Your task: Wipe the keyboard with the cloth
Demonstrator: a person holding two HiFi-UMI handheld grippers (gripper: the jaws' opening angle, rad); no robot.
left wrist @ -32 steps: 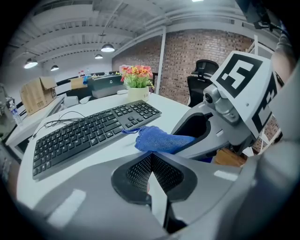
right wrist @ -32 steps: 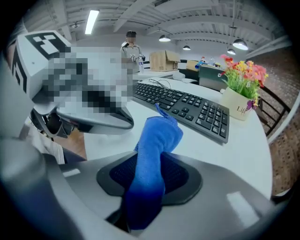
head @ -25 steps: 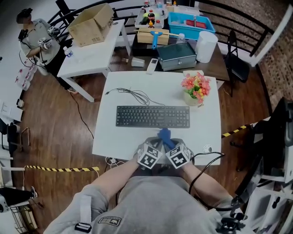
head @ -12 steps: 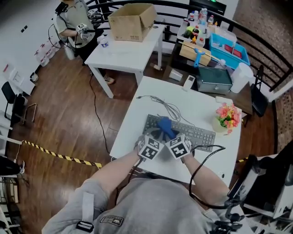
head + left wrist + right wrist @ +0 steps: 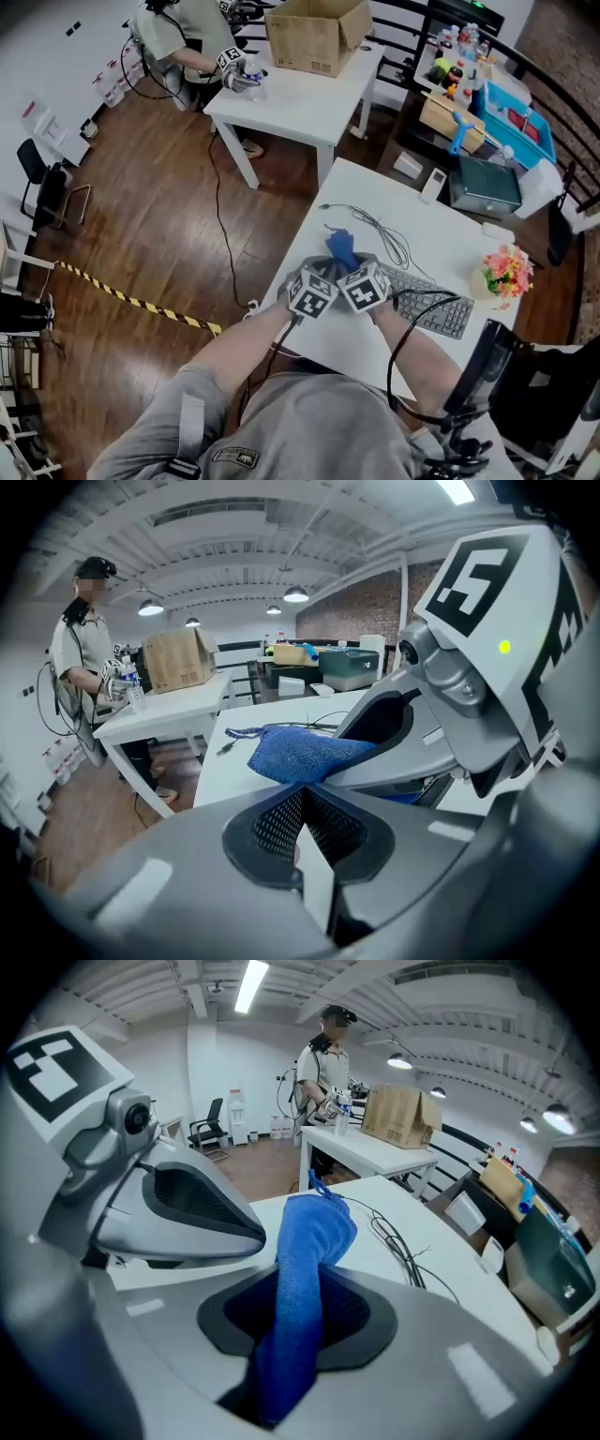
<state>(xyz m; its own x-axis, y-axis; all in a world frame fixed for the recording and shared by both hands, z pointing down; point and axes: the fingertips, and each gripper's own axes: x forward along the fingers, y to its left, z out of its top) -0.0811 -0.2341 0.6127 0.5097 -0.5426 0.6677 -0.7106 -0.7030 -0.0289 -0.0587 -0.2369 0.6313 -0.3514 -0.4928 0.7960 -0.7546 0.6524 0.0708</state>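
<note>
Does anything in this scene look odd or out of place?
Only small things. The blue cloth is bunched into a roll, clamped in the right gripper and poking upward rather than spread flat. Beyond the keyboard, its cable lies in a loose tangle on the white table.

On the near table (image 5: 422, 220) the keyboard (image 5: 439, 311) lies crosswise. Its cable (image 5: 380, 232) is looped behind it, and a flower pot (image 5: 506, 274) stands behind its right end. The cloth (image 5: 342, 249) is at the keyboard's left end. Directly behind that table sits a metal box (image 5: 483, 187) with a remote (image 5: 431, 183) to its left. Farther back on the left stands a second table (image 5: 300, 108) with a cardboard box (image 5: 319, 33) on it and a person (image 5: 183, 37) at its left end.
</note>
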